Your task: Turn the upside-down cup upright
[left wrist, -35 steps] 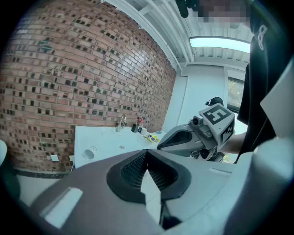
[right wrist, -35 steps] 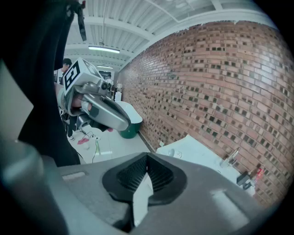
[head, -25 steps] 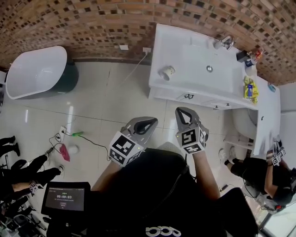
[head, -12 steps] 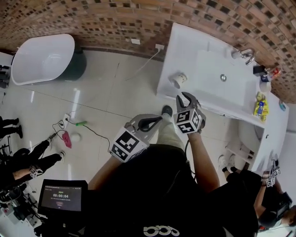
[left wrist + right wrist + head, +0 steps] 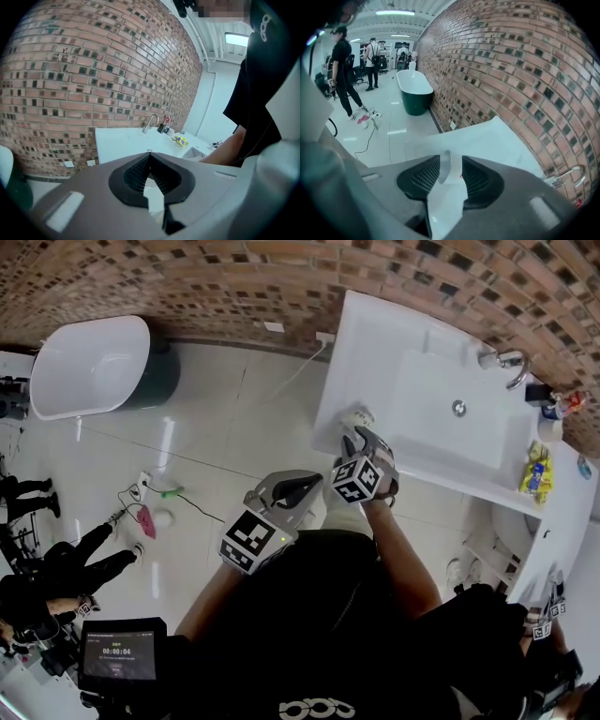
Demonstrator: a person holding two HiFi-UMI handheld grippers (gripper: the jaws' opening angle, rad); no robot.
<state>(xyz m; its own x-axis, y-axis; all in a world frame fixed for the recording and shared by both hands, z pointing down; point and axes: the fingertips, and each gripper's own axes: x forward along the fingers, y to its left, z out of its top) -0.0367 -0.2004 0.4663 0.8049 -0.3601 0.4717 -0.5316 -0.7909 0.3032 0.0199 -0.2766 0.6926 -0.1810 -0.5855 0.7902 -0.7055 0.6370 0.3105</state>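
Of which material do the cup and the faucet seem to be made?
The cup is white and smooth with a faint gloss: ceramic or plastic, I cannot tell which. The faucet looks like polished chromed metal: silver with bright reflections.

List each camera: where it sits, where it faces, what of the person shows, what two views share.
Head view: on the person's head, facing steeply down at floor and counter; shows torso, forearms, left gripper, right gripper.
Left gripper view: on the left gripper, facing along its shut jaws toward brick wall and faucet; the person's arm at right.
Right gripper view: on the right gripper, facing along its opening jaws, cup seen through their gap, ungripped; no body clearly shows.
Shared: bathtub, in head and right gripper views.
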